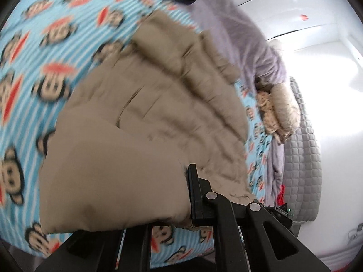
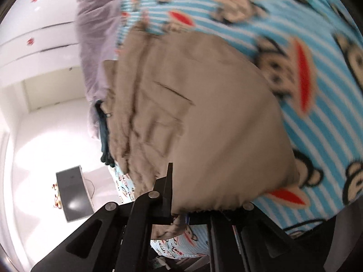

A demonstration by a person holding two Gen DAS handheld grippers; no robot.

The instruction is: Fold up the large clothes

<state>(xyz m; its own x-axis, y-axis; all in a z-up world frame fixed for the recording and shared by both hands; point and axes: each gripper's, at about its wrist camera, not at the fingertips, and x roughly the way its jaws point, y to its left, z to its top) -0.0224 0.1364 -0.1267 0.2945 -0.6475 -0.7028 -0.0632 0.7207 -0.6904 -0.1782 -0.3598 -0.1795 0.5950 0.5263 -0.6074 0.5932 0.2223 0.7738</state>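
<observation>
Across both wrist views, blue striped bedsheet (image 1: pixel 68 52) with a cartoon monkey print fills most of the frame — it covers the bed. Both pictures are motion-blurred.

On top of the sheet lies the tan padded garment (image 1: pixel 140 104), quilted in puffy bands, with a slit pocket visible in the right wrist view. It is spread over the sheet, near edge raised off it at both grips.

Lilac fuzzy blanket (image 1: pixel 238 29) sits along the far side of the bed, touching the tan garment's far end. Grey quilted cover (image 1: pixel 304 136) runs down the bed's edge. White wardrobe doors (image 2: pixel 38 20) with small red marks stand behind. A dark teal cloth (image 2: pixel 104 136) hangs beside the garment in the right view; a beige plush bundle (image 1: pixel 279 111) lies near the blanket.

Left gripper (image 1: pixel 192 195) — tongs together, clamped on the garment's near hem; fabric bulges over one finger.

Right gripper (image 2: pixel 175 206) — likewise pinched on the hem, cloth bunched and hanging below the fingers.
</observation>
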